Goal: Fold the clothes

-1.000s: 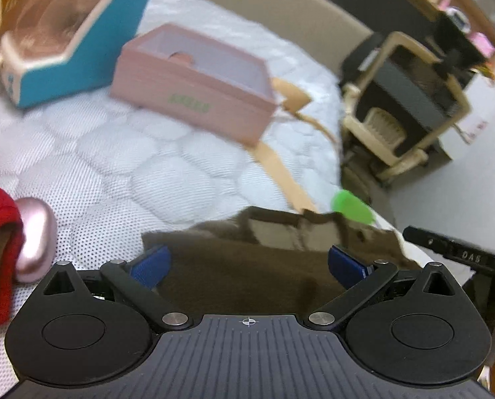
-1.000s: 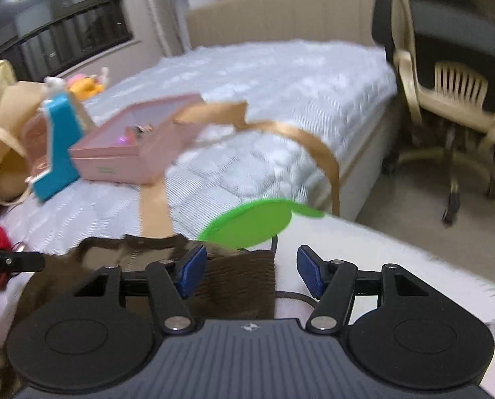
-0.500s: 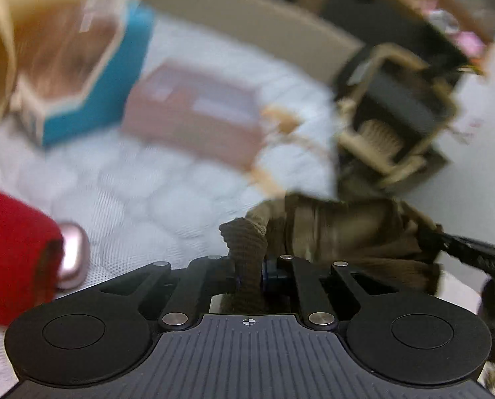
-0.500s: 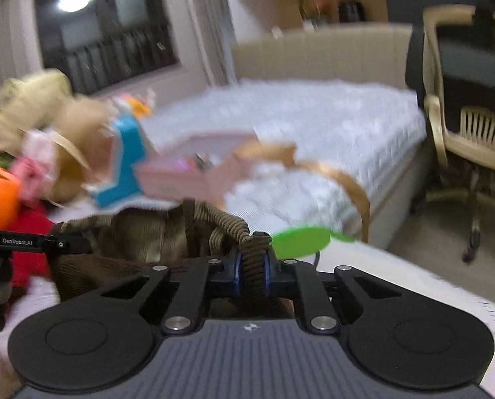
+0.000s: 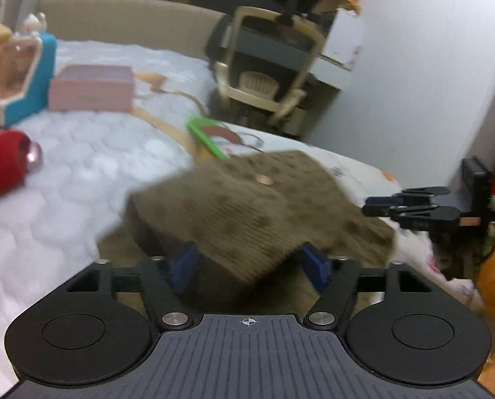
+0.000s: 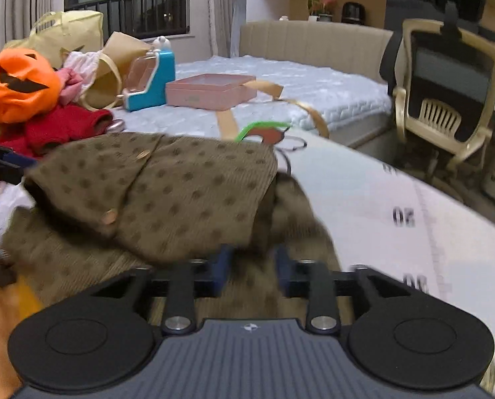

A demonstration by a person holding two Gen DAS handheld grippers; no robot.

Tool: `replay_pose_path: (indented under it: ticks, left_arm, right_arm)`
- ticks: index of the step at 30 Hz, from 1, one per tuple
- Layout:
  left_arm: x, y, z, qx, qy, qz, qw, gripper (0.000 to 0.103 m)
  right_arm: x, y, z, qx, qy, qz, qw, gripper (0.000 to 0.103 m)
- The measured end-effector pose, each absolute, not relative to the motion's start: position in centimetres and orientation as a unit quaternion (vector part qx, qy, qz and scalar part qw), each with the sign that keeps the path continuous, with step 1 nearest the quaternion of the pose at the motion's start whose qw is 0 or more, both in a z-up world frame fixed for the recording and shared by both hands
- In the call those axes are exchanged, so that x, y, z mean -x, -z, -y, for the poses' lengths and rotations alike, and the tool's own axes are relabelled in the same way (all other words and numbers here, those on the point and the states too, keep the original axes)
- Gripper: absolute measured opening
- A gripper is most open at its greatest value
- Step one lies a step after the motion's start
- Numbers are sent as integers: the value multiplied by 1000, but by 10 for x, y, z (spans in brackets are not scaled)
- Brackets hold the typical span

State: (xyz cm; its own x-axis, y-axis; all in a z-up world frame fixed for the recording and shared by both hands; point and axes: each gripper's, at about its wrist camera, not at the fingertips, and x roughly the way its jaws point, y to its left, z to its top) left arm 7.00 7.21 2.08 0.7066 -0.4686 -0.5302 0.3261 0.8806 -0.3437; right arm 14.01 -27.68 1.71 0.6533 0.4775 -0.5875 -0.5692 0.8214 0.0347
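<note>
Both grippers are now letting go of the brown cardigan they were pinching half a second ago. Through the left wrist camera, my left gripper (image 5: 249,264) is sitting with jaws spread, the brown cardigan (image 5: 240,206) draping over them, folded. Through the right wrist camera, my right gripper (image 6: 249,269) is likewise released, the cardigan lying on the white mat (image 6: 397,206) beside the bed (image 6: 280,83).

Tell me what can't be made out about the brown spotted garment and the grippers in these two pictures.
- Brown garment, left wrist view: motion blur smears its near edge, and it covers the left gripper fingertips.
- Right wrist view: the garment's near part drops behind the right gripper body.
- Its sleeves and collar: folded under, unidentifiable in both views.
- Pink box label: too small to read.
</note>
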Motion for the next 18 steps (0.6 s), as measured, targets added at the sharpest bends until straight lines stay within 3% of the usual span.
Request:
replay_pose_path:
  ticks: [2,6,13,18]
  left_arm:
    - [-63,-21,-77,132,222,-306,916,95]
    - [-86,-14,-92,216,166,-322,907,96]
    - [-161,28,-102,328,148,-378,853,96]
    - [-213,27,-103,312,140,-376,861,96]
  right_arm:
    - [-131,-24,285,48,-295,-284,911,71]
    - [-145,-33,281,-42,-289,-264,919,80]
    - [-246,6,240,-147,-270,-326,894,80]
    - [-278,23,210,-144,-292,-345,880,80]
